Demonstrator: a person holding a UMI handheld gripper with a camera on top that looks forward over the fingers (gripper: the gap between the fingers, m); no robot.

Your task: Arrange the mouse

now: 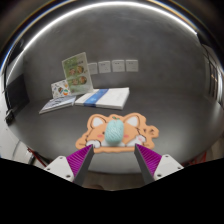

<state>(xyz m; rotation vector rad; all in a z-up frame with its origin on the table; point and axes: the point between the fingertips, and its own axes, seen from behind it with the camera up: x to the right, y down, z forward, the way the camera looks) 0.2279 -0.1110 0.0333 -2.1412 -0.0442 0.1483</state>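
Teal mouse (pixel 116 130) on orange mat (pixel 97 125) — beyond hand-held gripper (pixel 113 153), open, empty.

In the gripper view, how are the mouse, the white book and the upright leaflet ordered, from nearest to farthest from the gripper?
From the open gripper:
1. Mouse, just ahead of the fingers, on the orange mat.
2. White book, beyond the mat.
3. Upright leaflet, farthest, behind the book.

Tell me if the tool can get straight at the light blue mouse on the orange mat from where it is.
Probably yes. The tool is open, and the mouse lies just ahead of its fingers on the orange mat, with nothing between. The books lie farther back, out of the way.
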